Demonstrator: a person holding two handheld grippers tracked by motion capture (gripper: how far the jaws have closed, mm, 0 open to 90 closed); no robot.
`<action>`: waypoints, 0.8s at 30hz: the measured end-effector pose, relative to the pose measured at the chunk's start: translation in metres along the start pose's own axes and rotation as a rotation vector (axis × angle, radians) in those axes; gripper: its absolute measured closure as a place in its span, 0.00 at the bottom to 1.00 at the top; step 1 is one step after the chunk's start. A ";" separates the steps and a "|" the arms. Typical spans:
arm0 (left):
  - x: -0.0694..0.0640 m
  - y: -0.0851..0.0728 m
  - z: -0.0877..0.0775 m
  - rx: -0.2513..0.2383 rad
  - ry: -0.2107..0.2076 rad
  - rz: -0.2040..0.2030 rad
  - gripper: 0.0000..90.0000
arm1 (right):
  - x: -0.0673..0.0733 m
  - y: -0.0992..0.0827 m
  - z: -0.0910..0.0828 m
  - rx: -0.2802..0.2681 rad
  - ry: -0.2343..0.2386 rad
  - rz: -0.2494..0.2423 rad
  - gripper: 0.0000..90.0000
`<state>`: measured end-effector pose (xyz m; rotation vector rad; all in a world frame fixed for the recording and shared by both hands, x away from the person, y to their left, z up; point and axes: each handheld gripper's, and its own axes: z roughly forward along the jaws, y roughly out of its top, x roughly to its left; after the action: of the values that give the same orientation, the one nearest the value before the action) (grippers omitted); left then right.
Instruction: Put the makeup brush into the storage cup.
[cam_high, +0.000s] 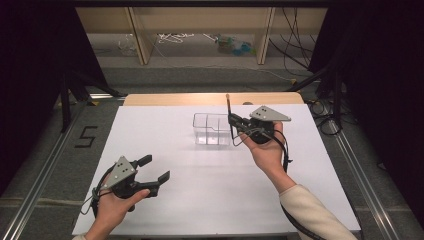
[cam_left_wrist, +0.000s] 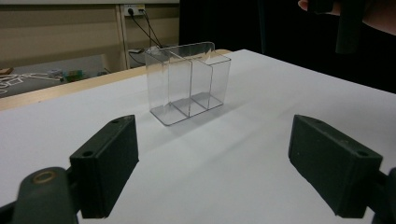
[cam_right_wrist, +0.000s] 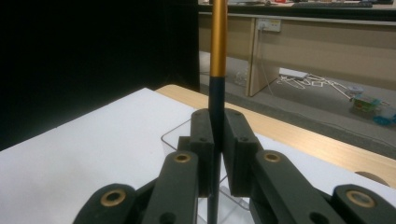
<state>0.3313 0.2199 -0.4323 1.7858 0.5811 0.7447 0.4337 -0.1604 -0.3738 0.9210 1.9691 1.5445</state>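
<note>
A clear plastic box (cam_high: 212, 129) with upright dividers stands on the white table top (cam_high: 210, 195), right of centre and towards the back. My right gripper (cam_high: 233, 122) hovers at the box's right end, shut on a thin stick (cam_high: 228, 106) that points straight up. The stick (cam_right_wrist: 217, 42) is black below and gold above, and it is pinched between the pads of the right gripper (cam_right_wrist: 217, 140) with the box's rim (cam_right_wrist: 173, 134) just beneath. My left gripper (cam_high: 154, 168) is held low at the front left, open and empty. Its jaws frame the box (cam_left_wrist: 189, 84) from a distance.
A wooden strip (cam_high: 210, 98) runs along the table's far edge. Behind it, on the floor, are wooden posts, cables and small clutter (cam_high: 230, 45). Dark curtains close both sides. The right gripper (cam_left_wrist: 348, 23) hangs at the top right of the left gripper view.
</note>
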 end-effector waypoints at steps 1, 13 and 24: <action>0.000 0.000 0.000 0.000 0.000 -0.001 0.17 | 0.001 0.000 0.000 0.014 0.008 0.021 0.93; 0.001 0.000 0.001 -0.015 -0.008 0.002 0.17 | 0.002 0.002 0.003 0.011 0.016 0.020 0.93; 0.000 0.000 0.000 0.000 0.000 0.000 0.17 | 0.001 0.003 0.006 -0.004 0.006 -0.003 0.93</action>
<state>0.3313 0.2200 -0.4323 1.7855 0.5810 0.7443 0.4381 -0.1551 -0.3724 0.9124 1.9704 1.5502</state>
